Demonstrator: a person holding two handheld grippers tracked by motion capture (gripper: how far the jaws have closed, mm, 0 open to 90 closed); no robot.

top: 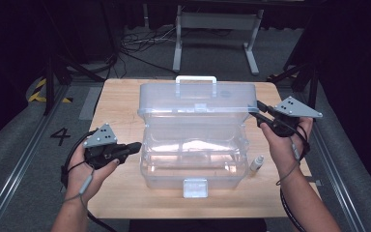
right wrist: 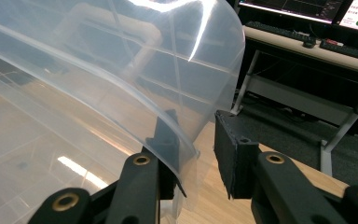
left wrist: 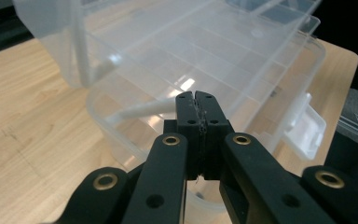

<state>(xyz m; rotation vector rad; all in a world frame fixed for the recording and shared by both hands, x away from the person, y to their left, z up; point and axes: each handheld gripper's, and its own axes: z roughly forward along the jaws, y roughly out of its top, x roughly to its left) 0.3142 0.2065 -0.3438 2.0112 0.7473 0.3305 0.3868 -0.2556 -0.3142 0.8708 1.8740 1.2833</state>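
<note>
One clear storage box (top: 193, 159), one small bottle (top: 256, 164); left gripper (top: 136, 147) closed empty, right gripper (top: 254, 112) open astride the lid (top: 198, 99) corner.

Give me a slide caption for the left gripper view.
Left tongs shut and empty, aimed at the open clear plastic box on the wooden table.

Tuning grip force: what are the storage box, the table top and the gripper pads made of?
Storage box: clear, glossy plastic by the look; table grain shows through, glare on its walls. Lid thin, translucent. Table: light wood or wood-look laminate, matte, visible grain. Right gripper pads: black, matte, finely textured, probably rubber or foam.
</note>
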